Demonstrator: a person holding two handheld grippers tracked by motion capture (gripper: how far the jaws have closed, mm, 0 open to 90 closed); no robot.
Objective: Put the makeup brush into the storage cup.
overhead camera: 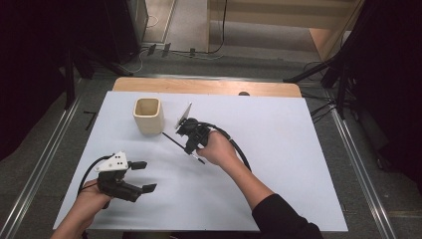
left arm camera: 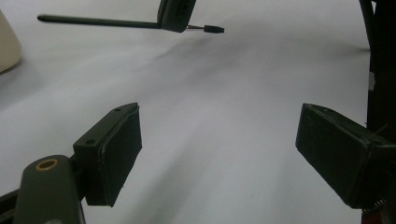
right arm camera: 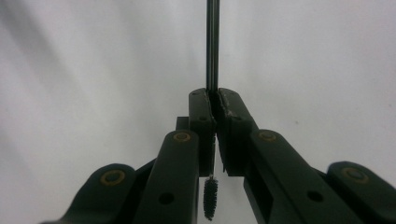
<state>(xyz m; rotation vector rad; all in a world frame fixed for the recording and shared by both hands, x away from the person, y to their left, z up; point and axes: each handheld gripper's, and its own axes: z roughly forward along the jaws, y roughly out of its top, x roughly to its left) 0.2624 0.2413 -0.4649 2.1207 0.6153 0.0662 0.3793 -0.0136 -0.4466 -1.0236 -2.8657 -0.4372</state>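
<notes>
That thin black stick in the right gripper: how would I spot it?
Start at the white table and find the cream cup near its far edge. Just right of the cup, the right gripper is shut on a thin black wand. Unlike the chunky grippers, it is needle-slim, with a tiny bristly brush tip.

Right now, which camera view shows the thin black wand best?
The left gripper view: the whole wand shows side-on, clamped in the right gripper. The right gripper view shows its stem and bristled tip, the high view a small dark line.
</notes>
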